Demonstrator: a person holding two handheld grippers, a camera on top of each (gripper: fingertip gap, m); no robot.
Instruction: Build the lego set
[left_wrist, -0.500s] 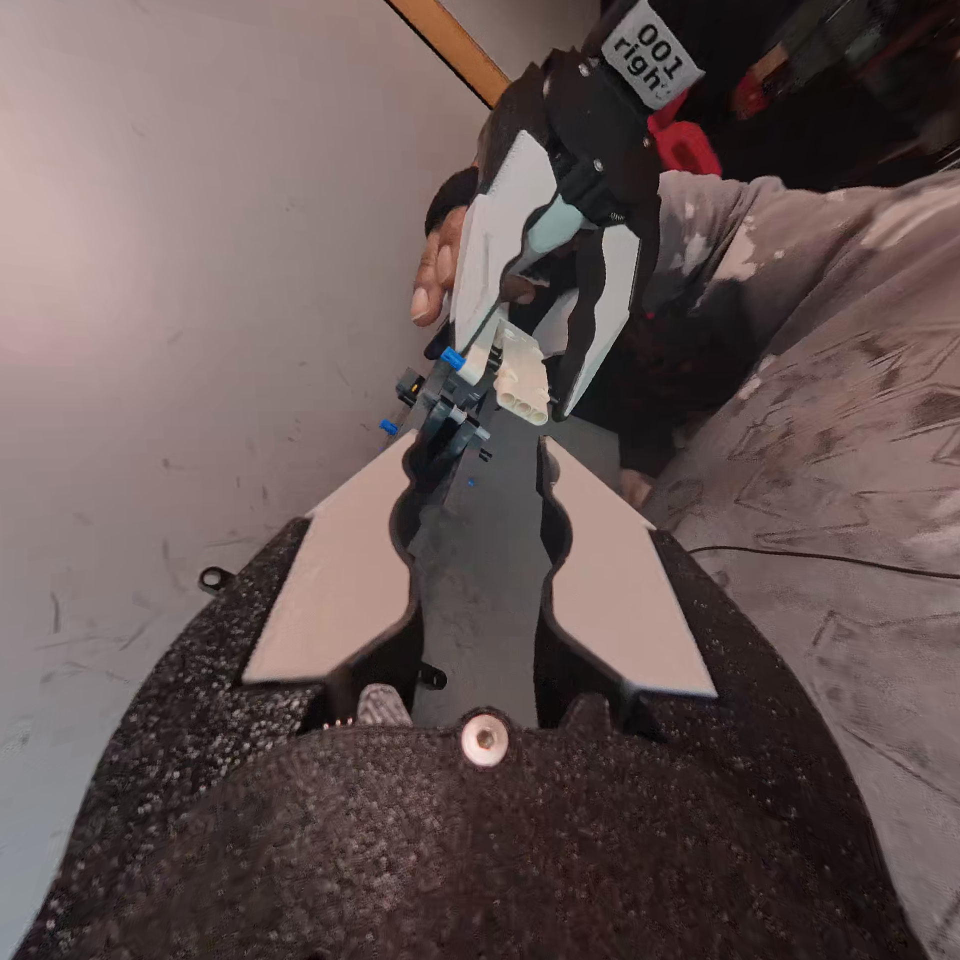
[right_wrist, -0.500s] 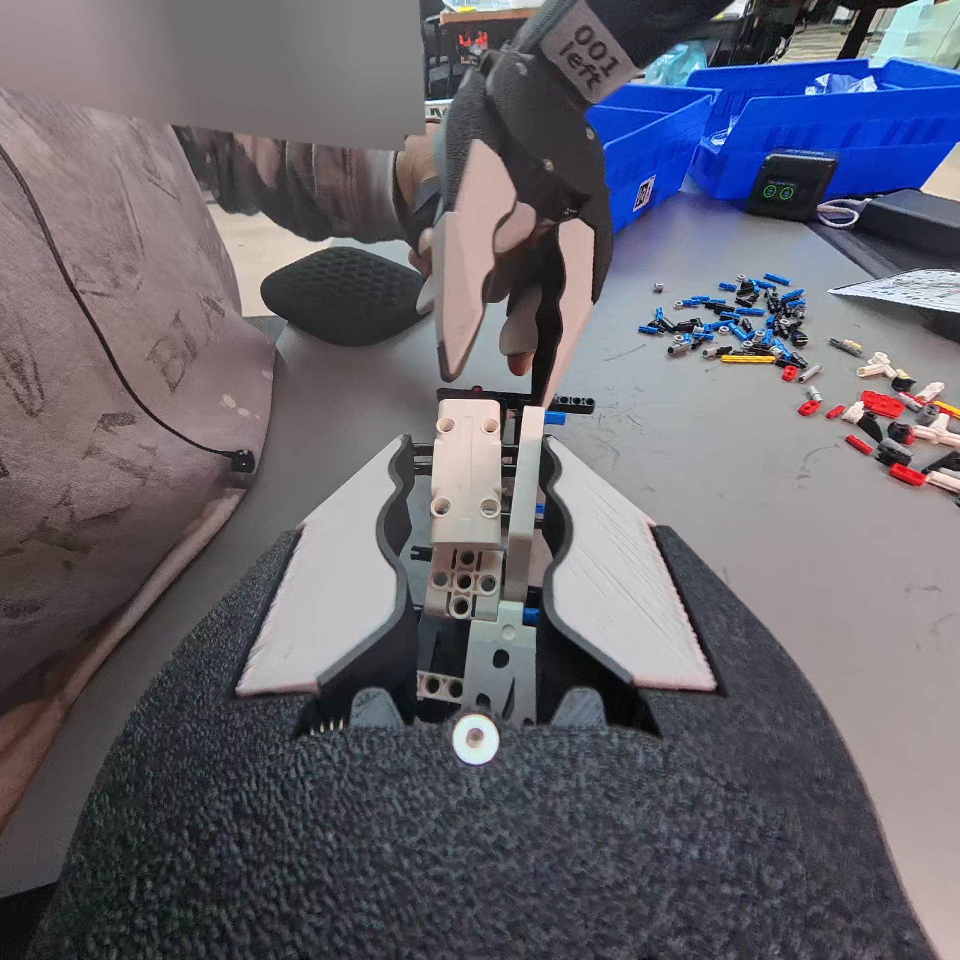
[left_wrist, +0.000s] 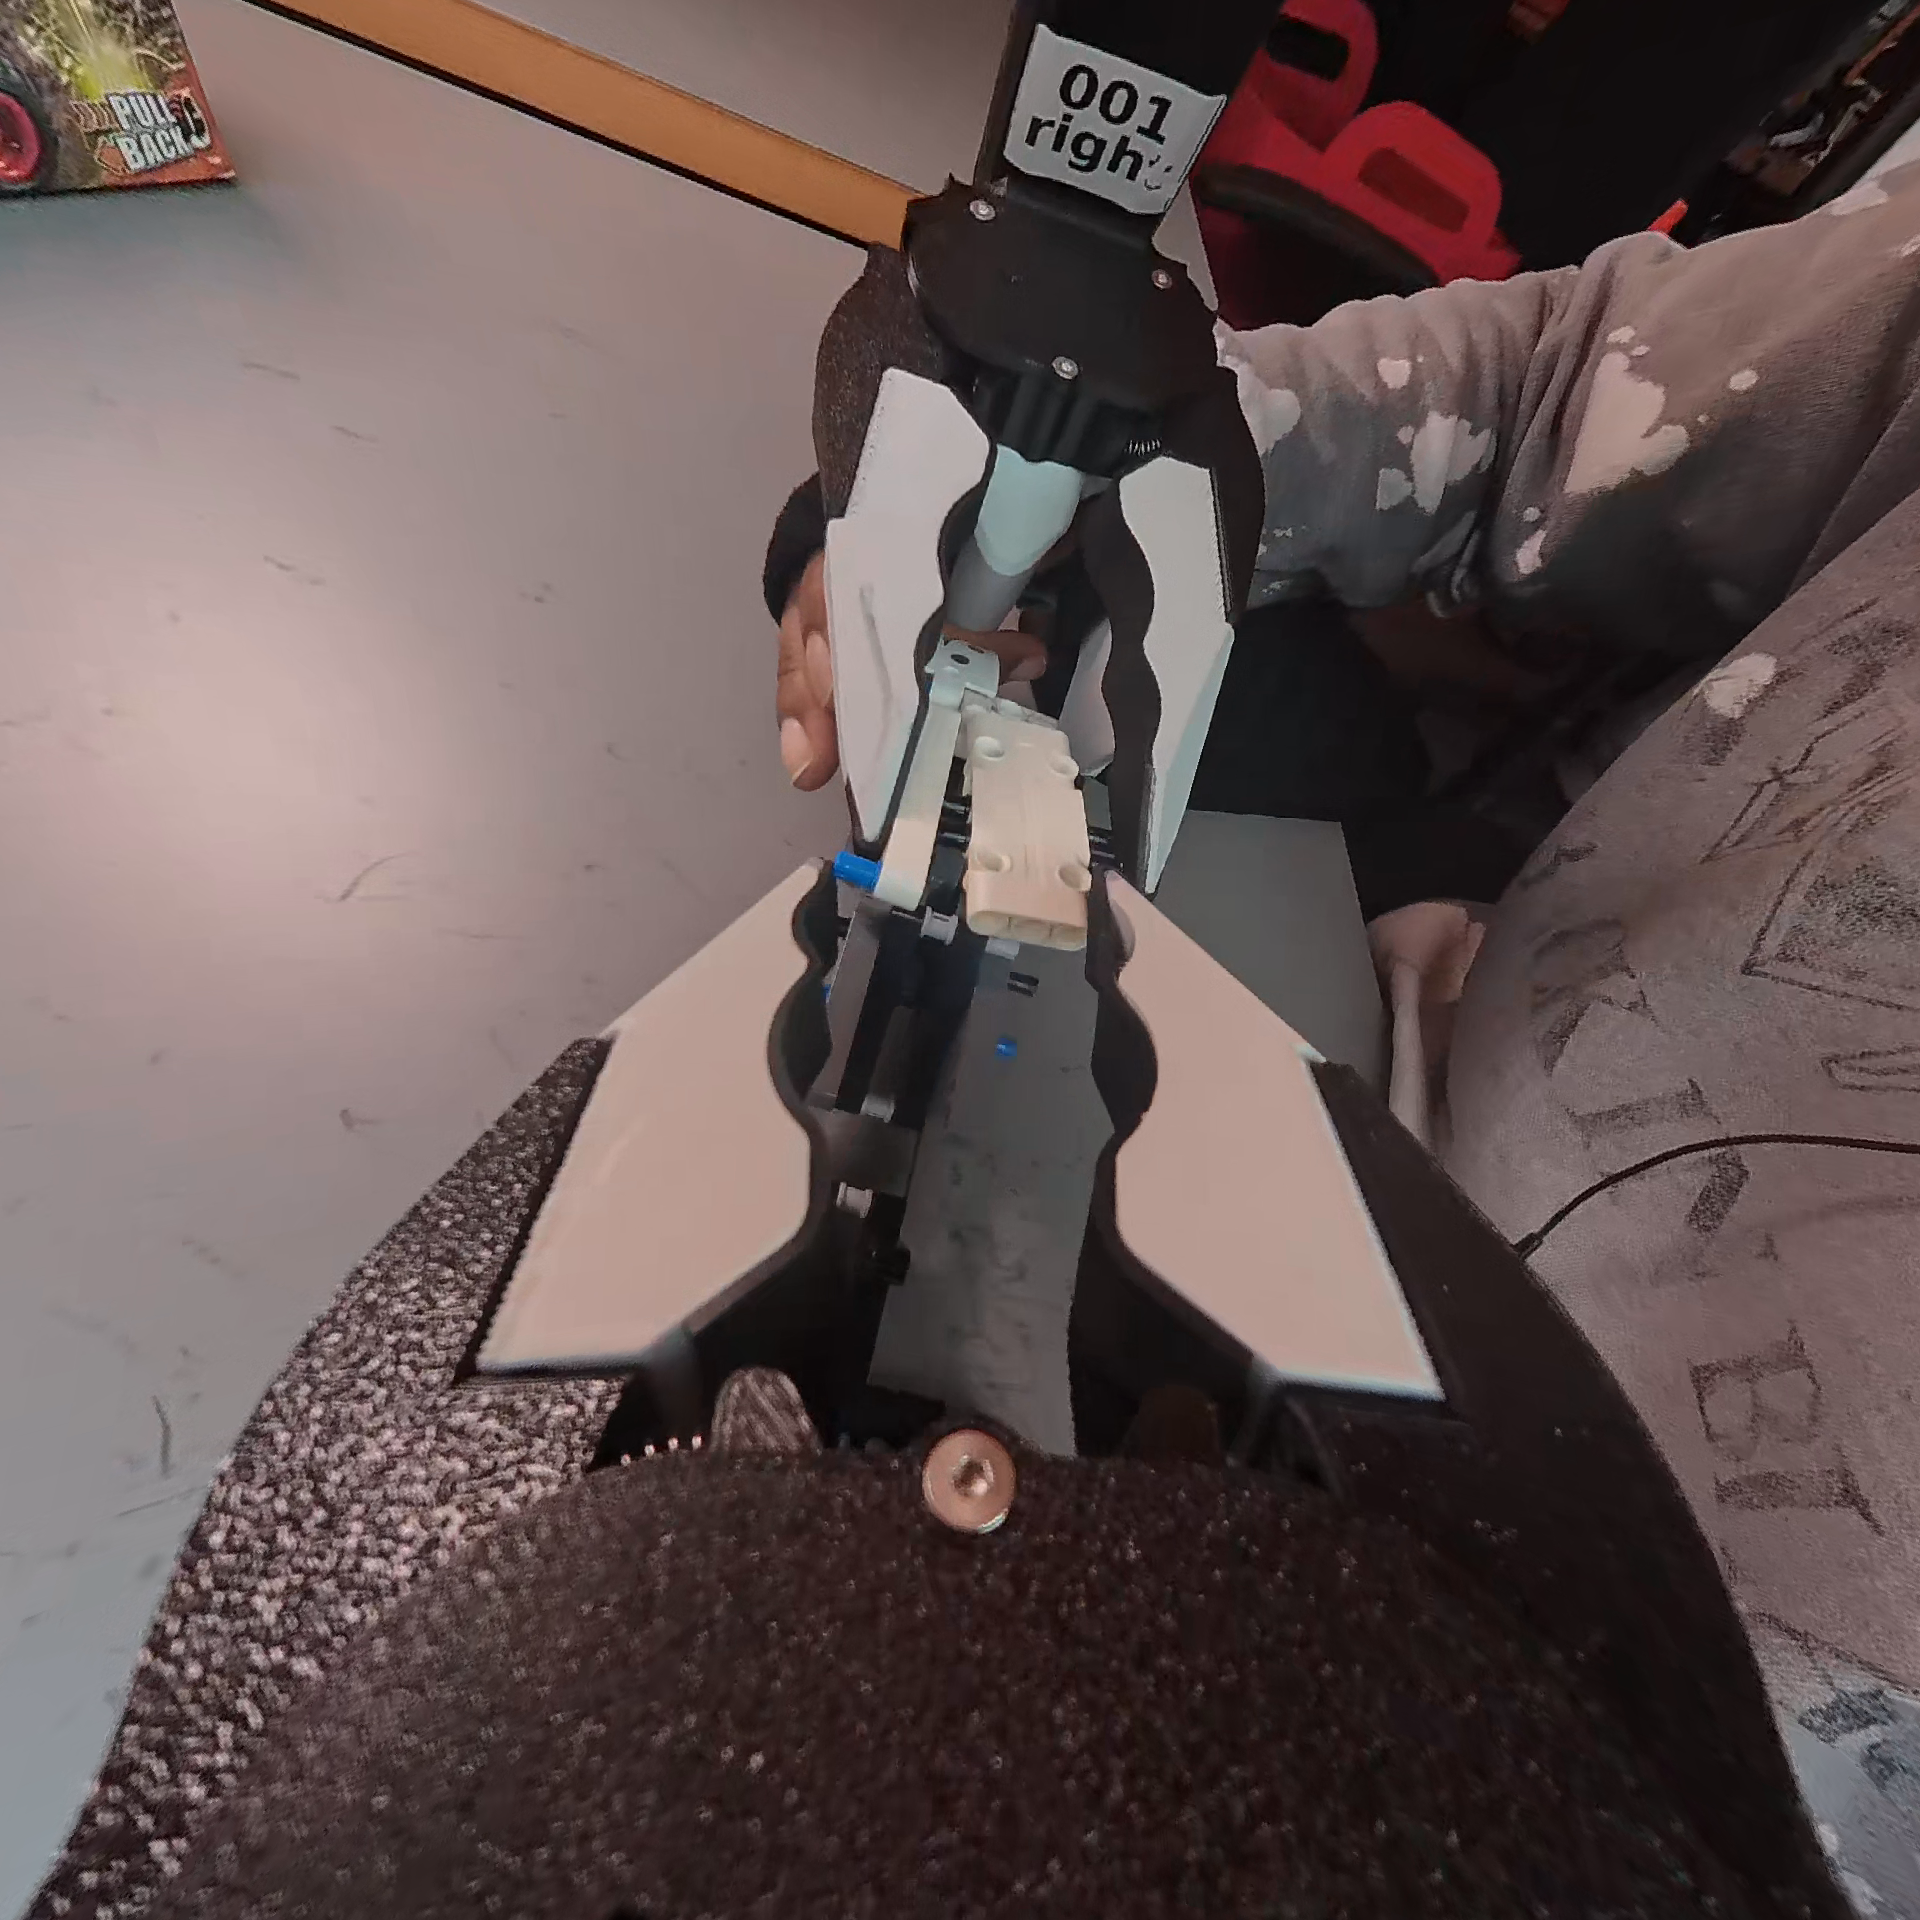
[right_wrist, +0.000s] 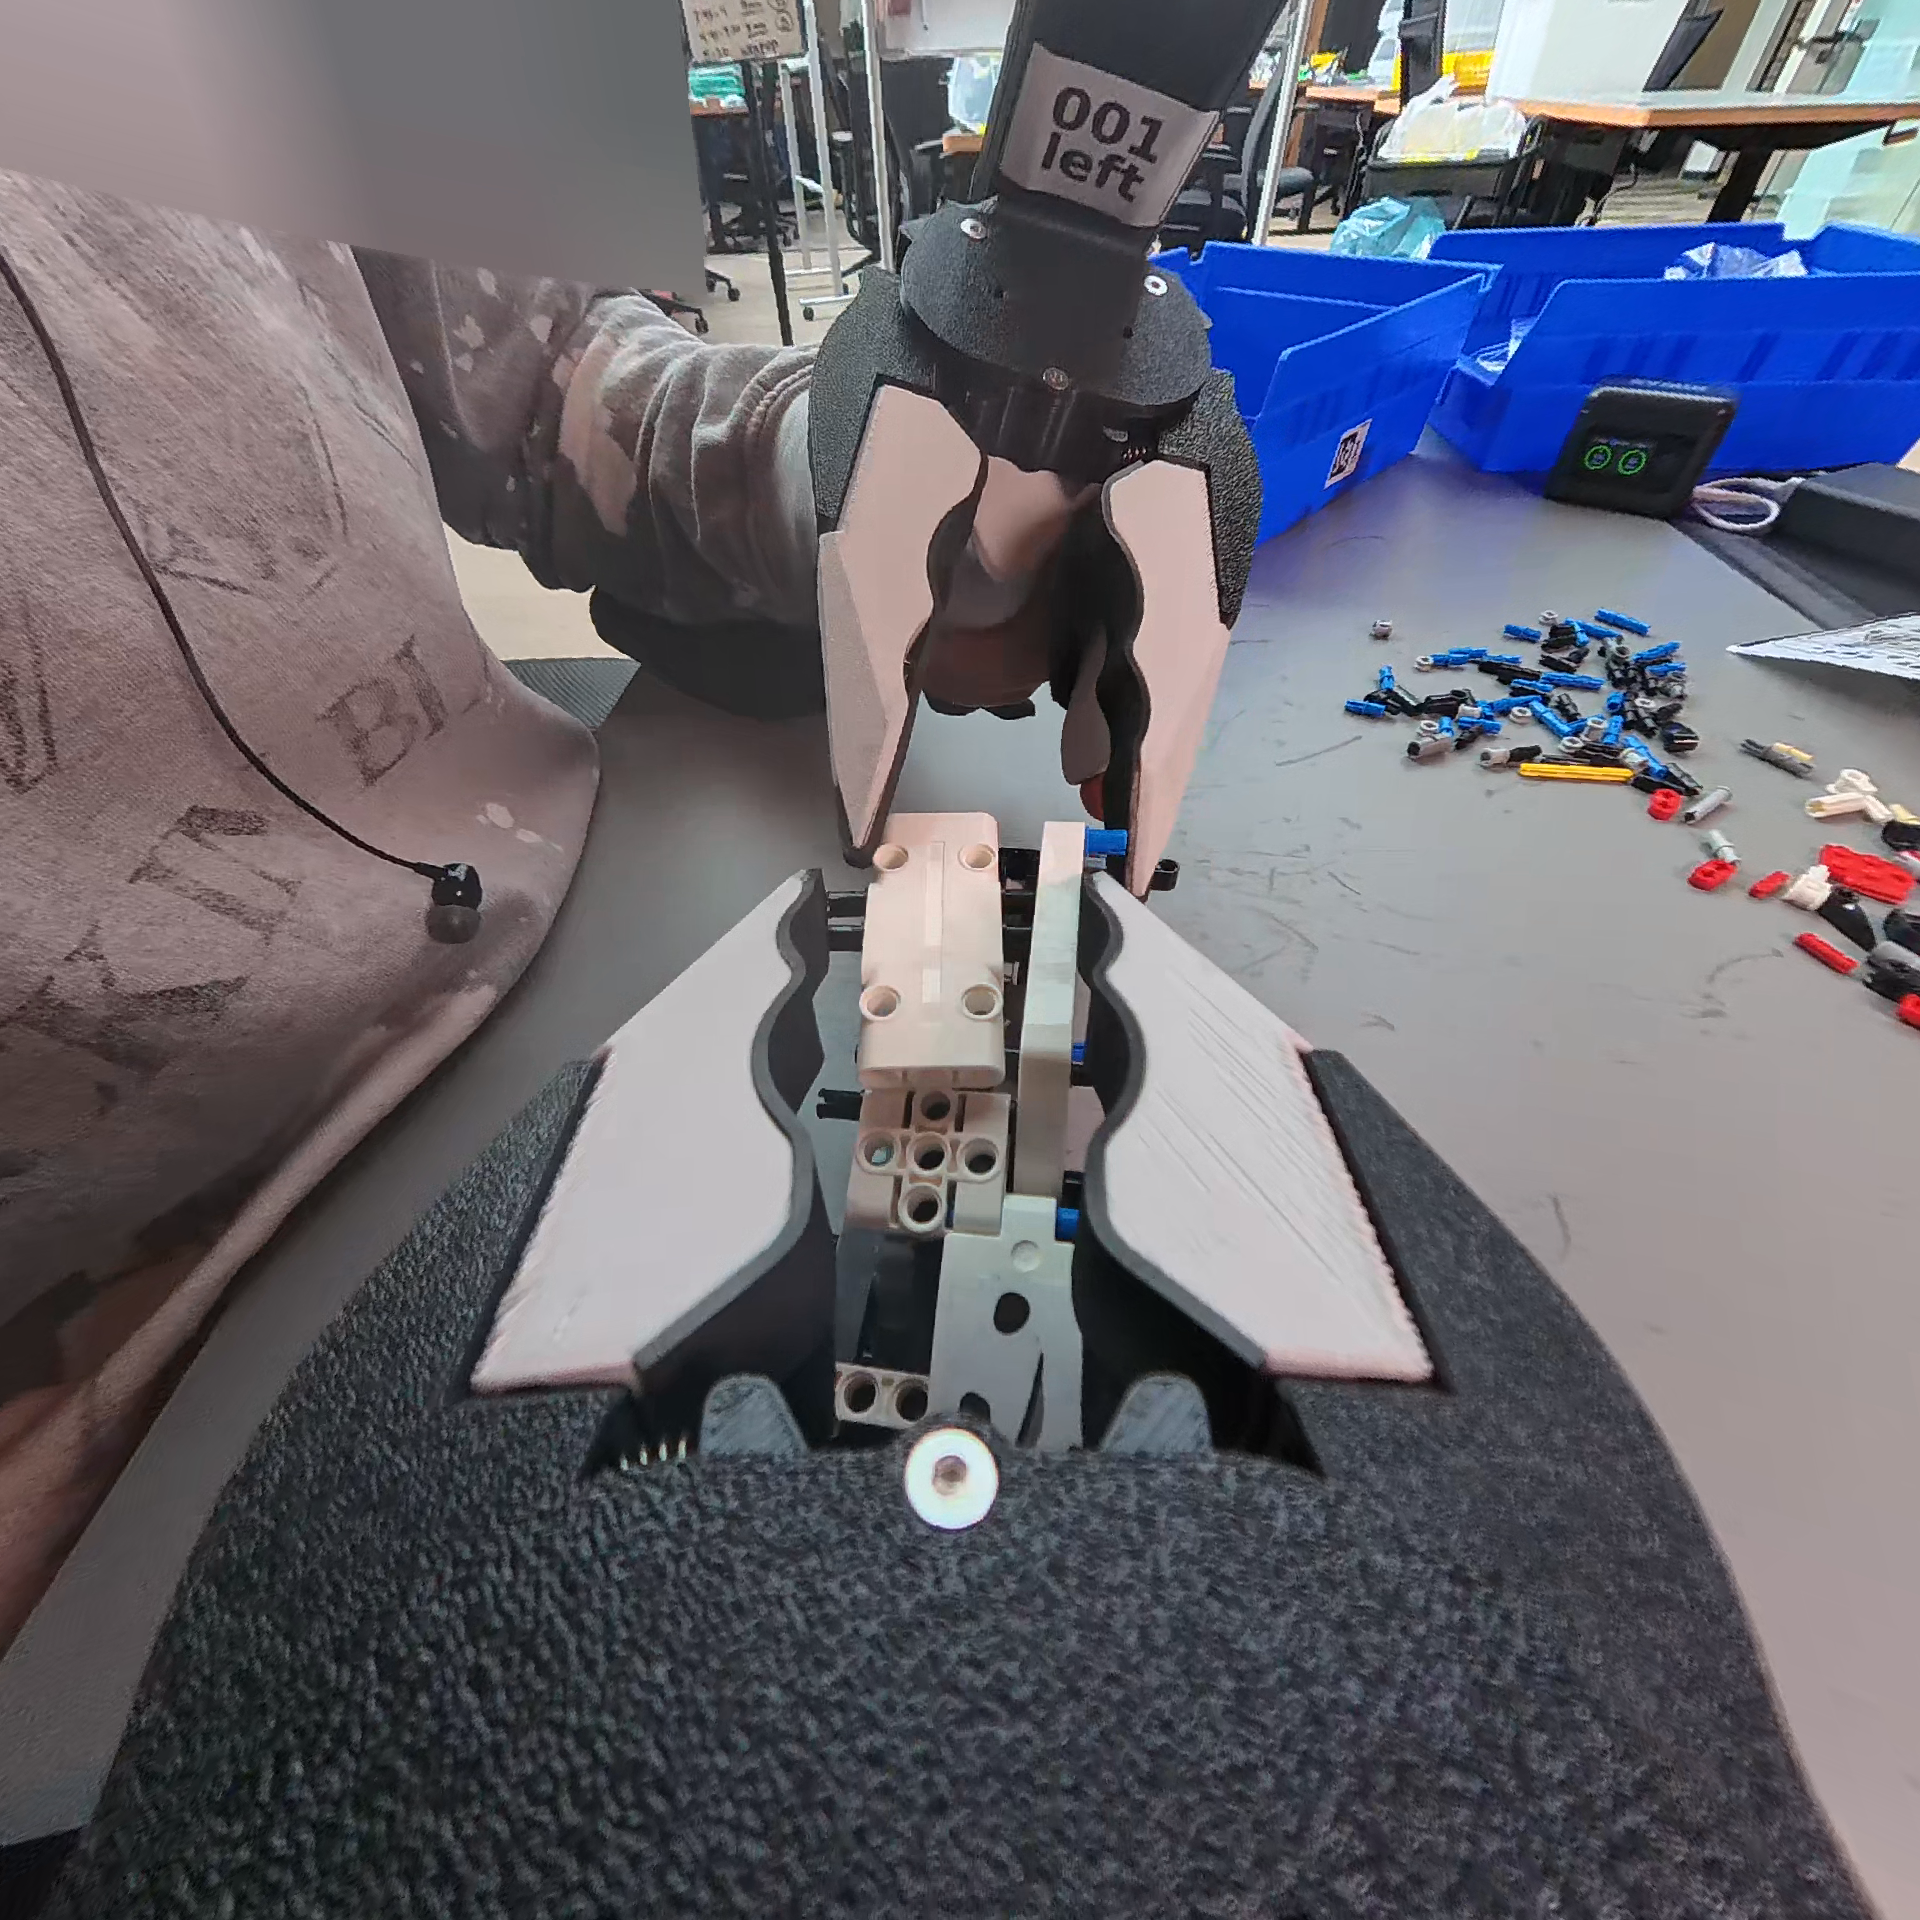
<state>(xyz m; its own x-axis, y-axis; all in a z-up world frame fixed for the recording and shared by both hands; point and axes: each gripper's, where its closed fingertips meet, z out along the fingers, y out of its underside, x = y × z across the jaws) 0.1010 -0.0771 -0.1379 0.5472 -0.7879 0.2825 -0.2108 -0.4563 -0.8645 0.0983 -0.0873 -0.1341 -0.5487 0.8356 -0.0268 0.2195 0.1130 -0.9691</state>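
While the right gripper (right_wrist: 951, 894) clamps the white-and-black lego assembly (right_wrist: 940, 1049) between its fingers, the left gripper (left_wrist: 961, 888) faces it, jaws apart around the far end. Bare grey table (right_wrist: 1455, 1091) lies to the right gripper's right, before the loose lego pieces (right_wrist: 1579, 707).

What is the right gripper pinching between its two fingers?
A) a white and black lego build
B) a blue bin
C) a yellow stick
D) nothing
A: the white and black lego build sits clamped between the right gripper's two pale fingers.
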